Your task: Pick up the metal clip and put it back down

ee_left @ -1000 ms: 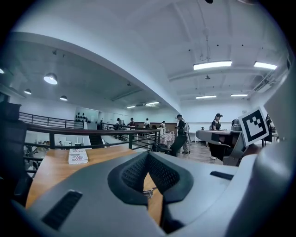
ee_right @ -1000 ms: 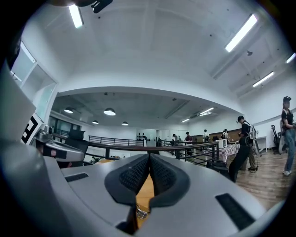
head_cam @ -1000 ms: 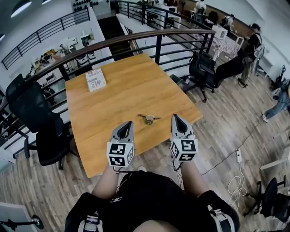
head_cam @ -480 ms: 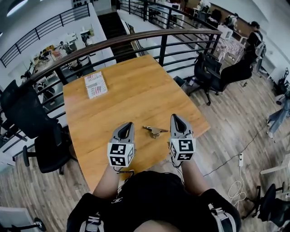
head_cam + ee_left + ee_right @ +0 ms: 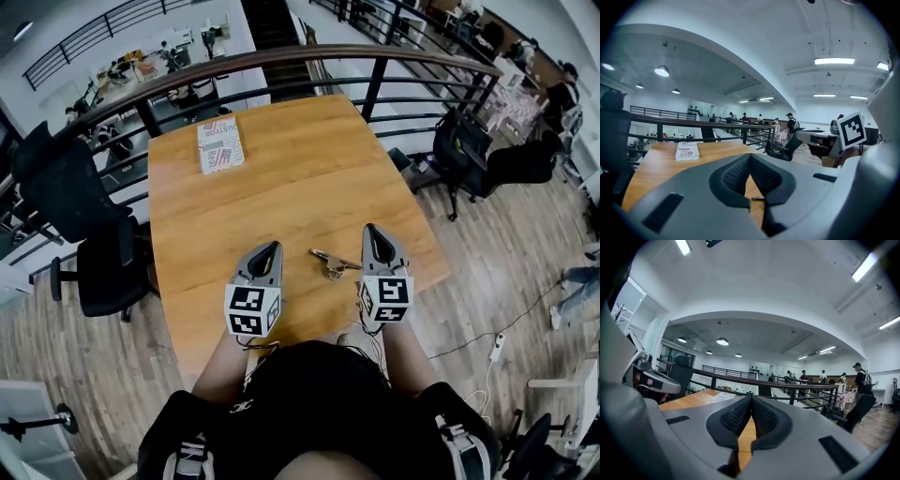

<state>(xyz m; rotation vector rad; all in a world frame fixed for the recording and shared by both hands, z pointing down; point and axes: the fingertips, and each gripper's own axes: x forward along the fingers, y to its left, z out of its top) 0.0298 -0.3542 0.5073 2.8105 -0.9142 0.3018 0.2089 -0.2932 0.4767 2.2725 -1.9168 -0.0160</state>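
Forward across the counter, past its near edge, have come the left tongs and the right tongs — each pressed closed on nothing. Between them, nearer the right pair, the metal clip lies flat and untouched. The pick-up seemingly has yet to begin — one pair must open first.

Open tabletop between metal clip and box; railing bounds far edge; chair left.
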